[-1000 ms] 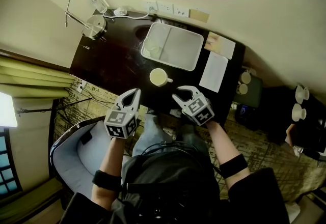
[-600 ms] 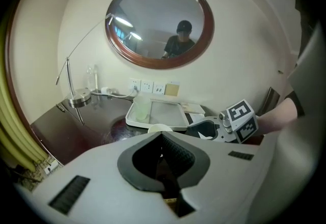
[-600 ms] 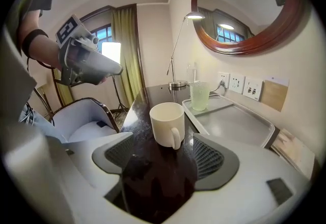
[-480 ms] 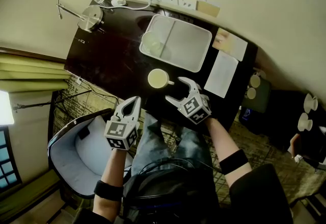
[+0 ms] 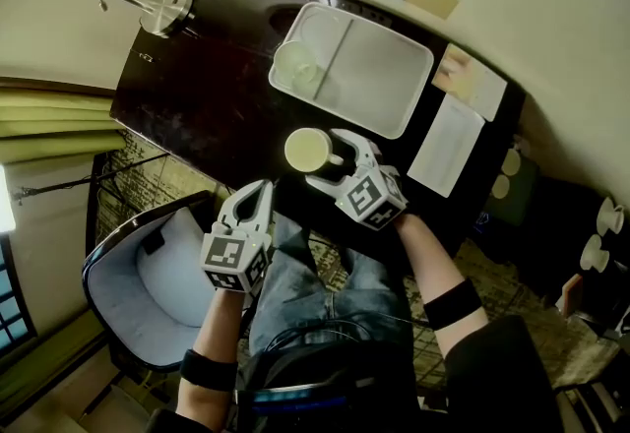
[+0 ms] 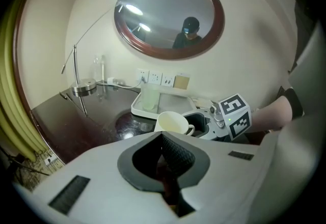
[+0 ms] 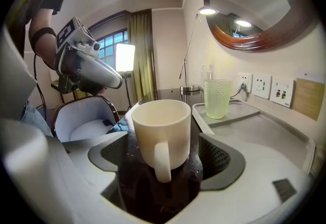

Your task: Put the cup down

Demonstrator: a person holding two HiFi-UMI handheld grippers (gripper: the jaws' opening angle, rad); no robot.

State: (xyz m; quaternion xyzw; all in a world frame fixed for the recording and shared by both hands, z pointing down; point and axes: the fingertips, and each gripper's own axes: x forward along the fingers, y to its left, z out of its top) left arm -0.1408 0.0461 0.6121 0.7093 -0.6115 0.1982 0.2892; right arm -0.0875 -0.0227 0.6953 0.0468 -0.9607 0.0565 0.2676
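The dark worktop [image 5: 202,106] carries a white tray [image 5: 384,77] by the wall. The left tool [image 5: 253,193] is closed on nothing, beside the worktop edge. The right tool [image 5: 333,161] has just been opening and its jaws are wide. The cream cup [image 5: 306,150] stands upright on the worktop between them, untouched. A greenish glass [image 5: 295,67] stands in the tray.

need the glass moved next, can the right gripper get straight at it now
Probably not directly: the cup stands between the right gripper's jaws, which have just been opening, and the green glass sits on the tray beyond it. It would likely have to go round the cup first.
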